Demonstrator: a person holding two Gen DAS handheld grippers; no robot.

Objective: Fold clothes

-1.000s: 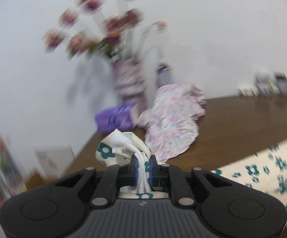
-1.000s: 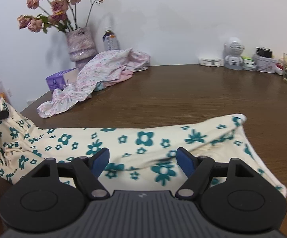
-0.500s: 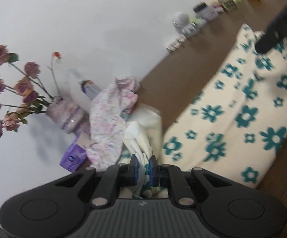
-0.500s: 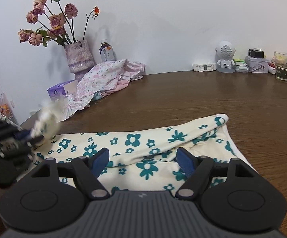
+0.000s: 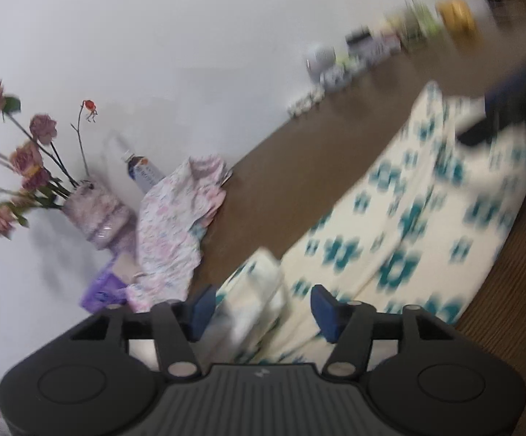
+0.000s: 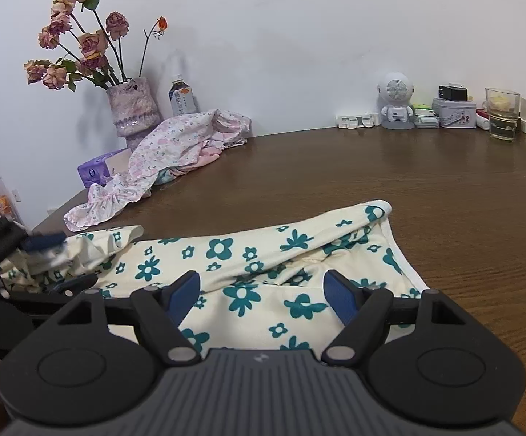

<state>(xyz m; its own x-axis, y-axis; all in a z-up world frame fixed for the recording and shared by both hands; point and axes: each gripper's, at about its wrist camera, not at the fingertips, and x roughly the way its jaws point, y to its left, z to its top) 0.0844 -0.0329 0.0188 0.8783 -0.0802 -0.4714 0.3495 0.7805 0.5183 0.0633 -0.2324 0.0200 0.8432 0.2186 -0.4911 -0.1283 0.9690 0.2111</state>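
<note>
- Cream garment (image 6: 263, 265): soft, thin cloth printed with teal flowers, lying mostly flat on the brown table (image 6: 444, 189). A white-edged hem runs down its right end. Shallow creases cross the middle.
- Long axis: in the right wrist view the garment runs left to right across the near part of the table, the hemmed end to the right and a bunched end to the left.
- Left gripper (image 5: 259, 307): its jaws are opening. The bunched end of the garment (image 5: 408, 225) lies between the blue pads (image 5: 203, 305), and the pads are clear of the cloth. This view is blurred. The same gripper (image 6: 50, 259) shows at the left edge of the right wrist view, over the crumpled end.
- Right gripper (image 6: 261, 296): jaws wide apart, hovering above the garment's near edge, gripping nothing.
- Pink floral garment (image 6: 161, 160): a loose, ruffled heap at the table's far left corner, well apart from the cream one.
- Behind that heap: a purple tissue box (image 6: 97, 170), a textured lilac vase (image 6: 132, 110) of dried roses, and a bottle (image 6: 181, 96).
- Far right edge by the wall: a white robot-shaped figure (image 6: 395, 103), a tin (image 6: 453, 112) and a glass (image 6: 501, 114).
- Open room: bare wood grain spans the middle and right of the table beyond the garment.
</note>
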